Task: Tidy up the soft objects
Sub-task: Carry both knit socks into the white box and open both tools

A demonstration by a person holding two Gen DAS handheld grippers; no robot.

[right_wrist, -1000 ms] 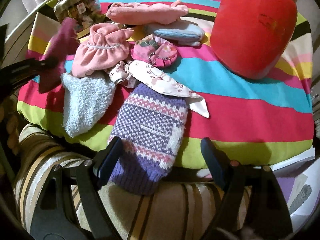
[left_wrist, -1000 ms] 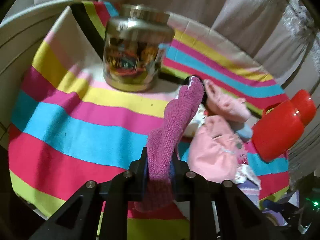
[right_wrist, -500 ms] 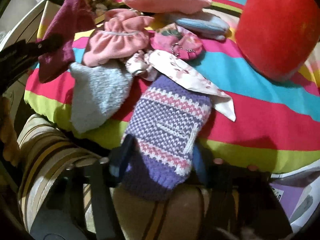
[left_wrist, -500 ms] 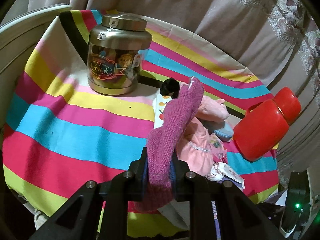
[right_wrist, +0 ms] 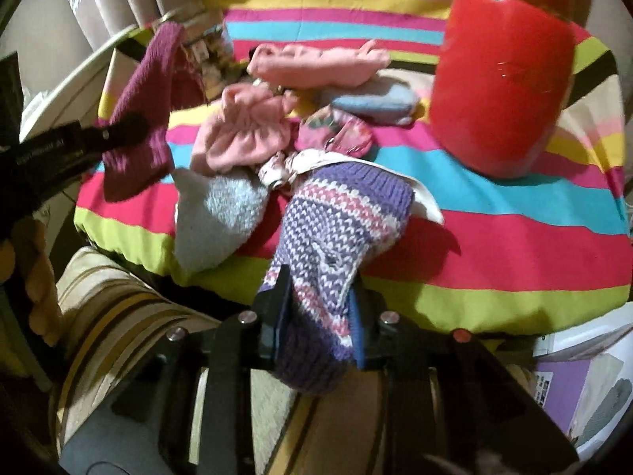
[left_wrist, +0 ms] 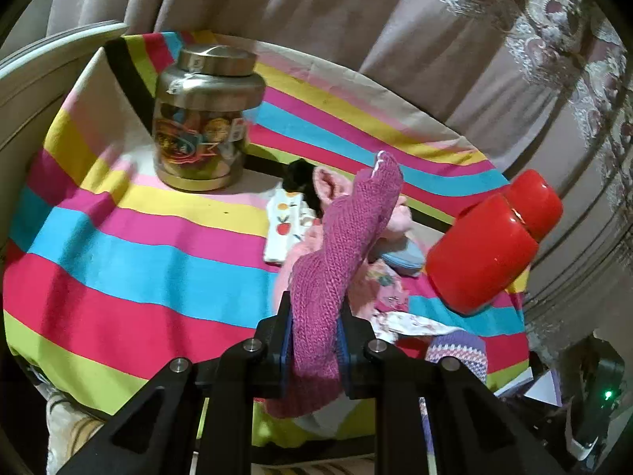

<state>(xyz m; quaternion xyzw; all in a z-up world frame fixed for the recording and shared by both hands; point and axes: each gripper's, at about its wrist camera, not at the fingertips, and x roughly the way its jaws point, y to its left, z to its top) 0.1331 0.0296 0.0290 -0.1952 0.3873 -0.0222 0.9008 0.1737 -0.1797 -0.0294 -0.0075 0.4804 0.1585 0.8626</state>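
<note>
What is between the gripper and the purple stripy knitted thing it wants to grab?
Nothing visible. The purple striped knit piece already sits between the fingers of the right hand-held gripper, whose jaws are closing on its lower end. Only its far end lies against the white floral cloth on the pile.

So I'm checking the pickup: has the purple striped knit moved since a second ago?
Yes. The purple striped knit has lifted off the striped cloth, bunching between the right gripper.

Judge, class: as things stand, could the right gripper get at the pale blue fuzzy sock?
Probably not yet. The right gripper is closing with the purple striped knit sock between its fingers. The pale blue fuzzy sock lies uncovered just beside it, so nothing else blocks it.
</note>
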